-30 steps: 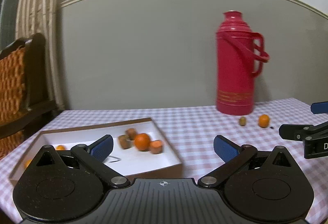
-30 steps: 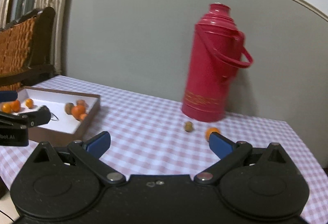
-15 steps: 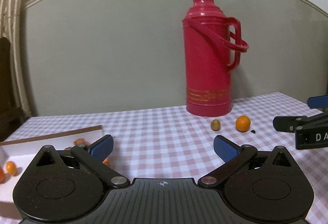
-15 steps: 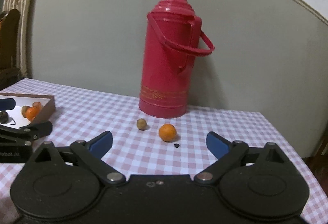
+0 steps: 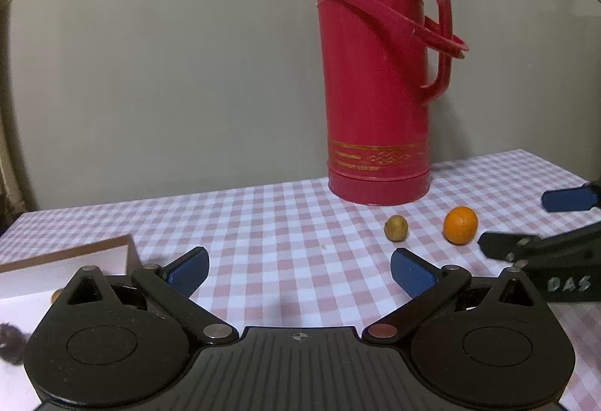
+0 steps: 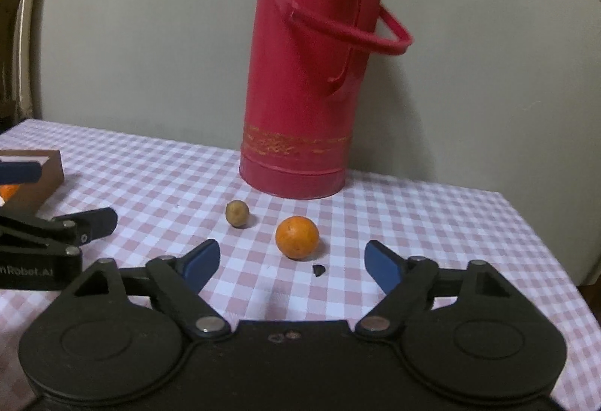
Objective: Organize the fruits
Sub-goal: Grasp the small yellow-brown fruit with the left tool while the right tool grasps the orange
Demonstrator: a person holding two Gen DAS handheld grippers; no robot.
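A round, dimpled orange (image 6: 297, 237) and a small dull-brown fruit (image 6: 237, 213) sit on the checked cloth (image 6: 413, 223) near its far edge, before a glossy red flask (image 6: 311, 73). Right gripper (image 6: 291, 262) closing, nothing between; left gripper (image 5: 298, 270) apart, empty.

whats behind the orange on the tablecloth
Behind the orange stands the red thermos on the checked tablecloth, with the grey wall beyond. The cloth and wall directly behind the thermos are covered.

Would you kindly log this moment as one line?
right tool: closing, empty | orange: on table, ahead | left tool: open, empty
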